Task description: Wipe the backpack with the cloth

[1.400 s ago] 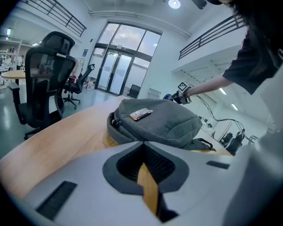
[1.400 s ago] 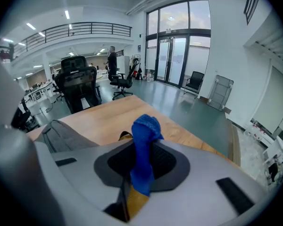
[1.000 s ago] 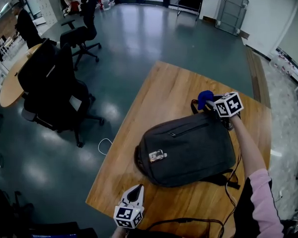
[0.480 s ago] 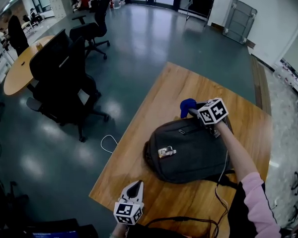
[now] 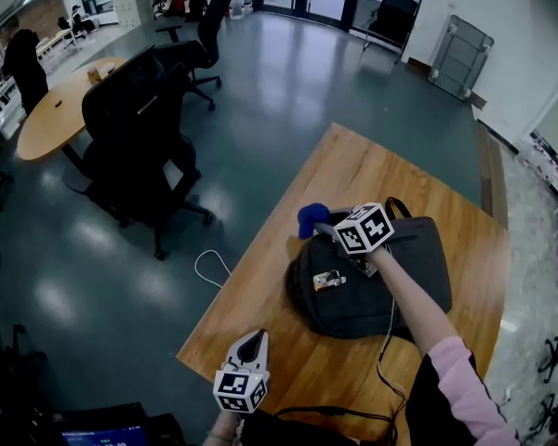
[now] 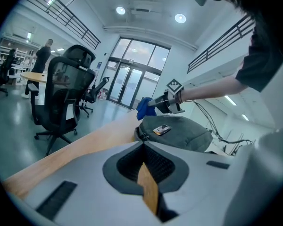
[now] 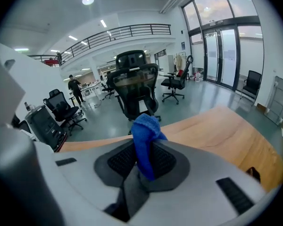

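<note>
A dark grey backpack (image 5: pixel 405 272) lies flat on the wooden table (image 5: pixel 344 170), a small metal tag on its left part. My right gripper (image 5: pixel 322 229) is shut on a blue cloth (image 5: pixel 311 218), held over the backpack's upper-left corner. In the right gripper view the blue cloth (image 7: pixel 145 140) sticks up from between the closed jaws. My left gripper (image 5: pixel 252 348) hovers at the table's near edge, well short of the backpack, jaws together and empty. In the left gripper view the backpack (image 6: pixel 179 131) and the blue cloth (image 6: pixel 144 108) show ahead.
Black office chairs (image 5: pixel 135 128) stand on the floor left of the table. A white cable (image 5: pixel 209 268) loops on the floor by the table's left edge. A black cable (image 5: pixel 386 337) runs along the person's arm. A round wooden table (image 5: pixel 60 110) stands far left.
The right gripper with the blue cloth has moved left and nearer along the backpack's top edge, toward its upper-left corner. The head view has shifted. The left gripper has stayed put.
</note>
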### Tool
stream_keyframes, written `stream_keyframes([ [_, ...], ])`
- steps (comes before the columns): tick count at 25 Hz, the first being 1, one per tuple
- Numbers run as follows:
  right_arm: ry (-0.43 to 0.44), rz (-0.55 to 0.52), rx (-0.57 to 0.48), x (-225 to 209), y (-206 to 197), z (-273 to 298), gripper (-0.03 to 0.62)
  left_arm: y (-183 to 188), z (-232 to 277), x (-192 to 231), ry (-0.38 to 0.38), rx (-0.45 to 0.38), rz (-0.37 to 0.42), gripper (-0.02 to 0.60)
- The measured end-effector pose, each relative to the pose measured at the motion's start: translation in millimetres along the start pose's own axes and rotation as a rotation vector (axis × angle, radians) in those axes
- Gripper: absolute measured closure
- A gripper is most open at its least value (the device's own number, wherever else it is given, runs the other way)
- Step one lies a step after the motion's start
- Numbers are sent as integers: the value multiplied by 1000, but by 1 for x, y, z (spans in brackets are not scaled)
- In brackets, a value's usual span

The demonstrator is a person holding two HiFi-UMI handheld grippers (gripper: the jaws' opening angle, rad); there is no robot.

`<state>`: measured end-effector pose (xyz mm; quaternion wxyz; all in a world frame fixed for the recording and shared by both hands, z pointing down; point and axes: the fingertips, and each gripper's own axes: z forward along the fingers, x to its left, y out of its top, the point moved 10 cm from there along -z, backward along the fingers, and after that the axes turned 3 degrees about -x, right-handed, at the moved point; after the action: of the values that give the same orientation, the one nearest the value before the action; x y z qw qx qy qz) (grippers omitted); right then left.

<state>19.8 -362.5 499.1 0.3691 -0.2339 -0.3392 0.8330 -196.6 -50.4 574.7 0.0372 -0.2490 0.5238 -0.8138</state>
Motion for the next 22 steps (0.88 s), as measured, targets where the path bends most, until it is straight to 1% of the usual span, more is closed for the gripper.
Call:
stream_keyframes([
  [4,44,8,-16,31,7,20,528,3,-6,6,6,-19,-6,581],
  [7,62,40,-55,46,17,28,528,6,-12,6,11,-34,-11,581],
  [11,95,121,-135,64,27,33,528,6,-21,7,22,-43,-14,581],
  [14,116,205,-179,75,17,32,528,4,-24,8,27,-44,-13,581],
  [16,95,206,-142,82,2,30,527,3,-25,8,32,-48,-15,581],
  [19,41,146,-50,97,-21,23,528,4,-28,9,41,-54,-17,581],
  [22,39,148,-50,115,-37,9,528,6,-30,8,46,-58,-13,581],
])
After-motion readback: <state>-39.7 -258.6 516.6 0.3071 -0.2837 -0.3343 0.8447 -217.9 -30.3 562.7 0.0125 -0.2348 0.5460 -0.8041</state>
